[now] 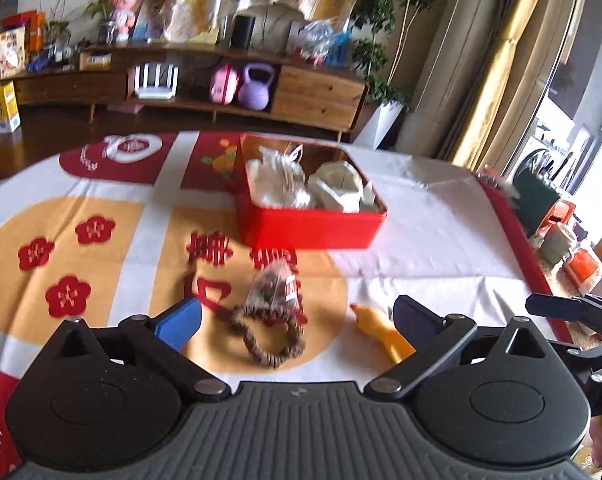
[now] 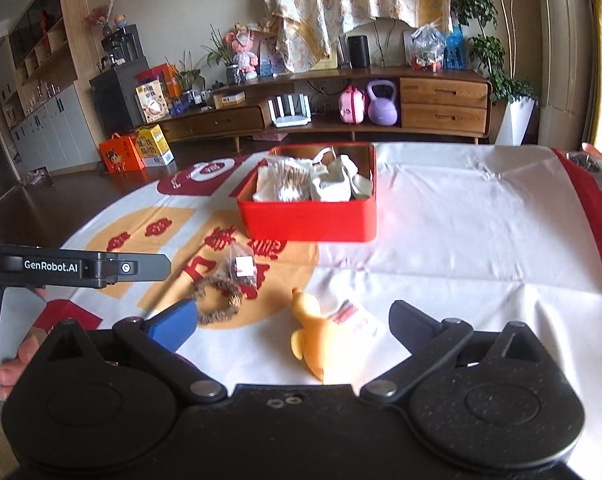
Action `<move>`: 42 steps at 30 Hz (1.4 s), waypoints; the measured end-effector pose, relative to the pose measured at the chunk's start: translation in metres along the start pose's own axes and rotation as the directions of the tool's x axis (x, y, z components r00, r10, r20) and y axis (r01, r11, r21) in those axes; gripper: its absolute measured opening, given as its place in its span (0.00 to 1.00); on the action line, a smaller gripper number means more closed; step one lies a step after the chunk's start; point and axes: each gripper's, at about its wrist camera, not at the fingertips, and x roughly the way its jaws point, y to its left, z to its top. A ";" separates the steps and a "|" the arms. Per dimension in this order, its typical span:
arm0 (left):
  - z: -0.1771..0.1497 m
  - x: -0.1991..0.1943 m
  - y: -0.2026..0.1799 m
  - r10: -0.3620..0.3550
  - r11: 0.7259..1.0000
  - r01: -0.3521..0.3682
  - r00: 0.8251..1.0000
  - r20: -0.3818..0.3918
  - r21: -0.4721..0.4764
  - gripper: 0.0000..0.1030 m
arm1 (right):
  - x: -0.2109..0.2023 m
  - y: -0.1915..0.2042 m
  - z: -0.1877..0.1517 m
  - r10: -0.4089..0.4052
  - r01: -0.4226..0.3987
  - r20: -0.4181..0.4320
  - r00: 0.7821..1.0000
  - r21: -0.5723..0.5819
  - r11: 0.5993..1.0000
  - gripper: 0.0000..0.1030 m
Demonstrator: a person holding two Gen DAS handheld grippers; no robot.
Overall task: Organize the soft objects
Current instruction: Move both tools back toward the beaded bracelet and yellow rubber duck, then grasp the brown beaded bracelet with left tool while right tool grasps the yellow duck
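A red tin box (image 1: 309, 228) (image 2: 309, 220) stands mid-table with white cloth bundles (image 1: 281, 180) (image 2: 313, 180) inside. In front of it lie a clear sachet of dark bits (image 1: 275, 290) (image 2: 241, 268), a brown braided loop (image 1: 265, 334) (image 2: 217, 300) and a yellow rubber duck toy (image 1: 381, 334) (image 2: 321, 340). A small white packet (image 2: 355, 320) lies beside the duck. My left gripper (image 1: 297, 322) is open above the loop and sachet. My right gripper (image 2: 293, 326) is open with the duck between its fingers, untouched.
The table wears a white, red and orange cloth (image 1: 421, 232) (image 2: 461, 220). The left gripper's arm (image 2: 77, 266) and a hand (image 2: 17, 364) show at the left of the right wrist view. A wooden sideboard (image 2: 421, 104) and plants stand behind.
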 end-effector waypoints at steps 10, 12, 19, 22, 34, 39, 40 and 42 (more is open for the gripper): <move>-0.029 0.037 -0.008 0.025 0.999 -0.023 0.997 -0.067 0.029 1.00 | 0.032 -0.005 -0.025 -0.034 0.032 -0.078 0.996 -0.027 0.999 0.83; -0.032 0.046 -0.011 0.024 0.999 -0.020 0.997 -0.072 0.046 1.00 | 0.041 -0.009 -0.028 -0.034 0.032 -0.102 0.994 -0.021 0.999 0.79; -0.042 0.073 -0.014 0.076 0.993 -0.069 0.994 -0.076 0.095 1.00 | 0.060 -0.016 -0.034 -0.034 0.030 -0.138 0.990 -0.032 0.999 0.73; -0.045 0.082 -0.014 0.097 0.990 -0.089 0.993 -0.070 0.107 1.00 | 0.068 -0.017 -0.033 -0.029 0.025 -0.146 0.989 -0.035 0.999 0.70; -0.045 0.105 -0.014 0.159 0.978 -0.147 0.985 -0.073 0.146 0.80 | 0.087 -0.016 -0.033 -0.036 0.025 -0.179 0.983 -0.060 0.998 0.56; -0.044 0.108 -0.018 0.181 0.969 -0.169 0.982 -0.056 0.180 0.63 | 0.088 -0.014 -0.032 -0.055 0.045 -0.175 0.983 -0.058 0.997 0.48; -0.044 0.107 -0.018 0.180 0.969 -0.168 0.982 -0.052 0.184 0.61 | 0.088 -0.015 -0.032 -0.057 0.048 -0.175 0.983 -0.057 0.997 0.46; -0.044 0.106 -0.018 0.181 0.968 -0.169 0.982 -0.049 0.185 0.54 | 0.088 -0.015 -0.032 -0.061 0.051 -0.176 0.983 -0.061 0.997 0.44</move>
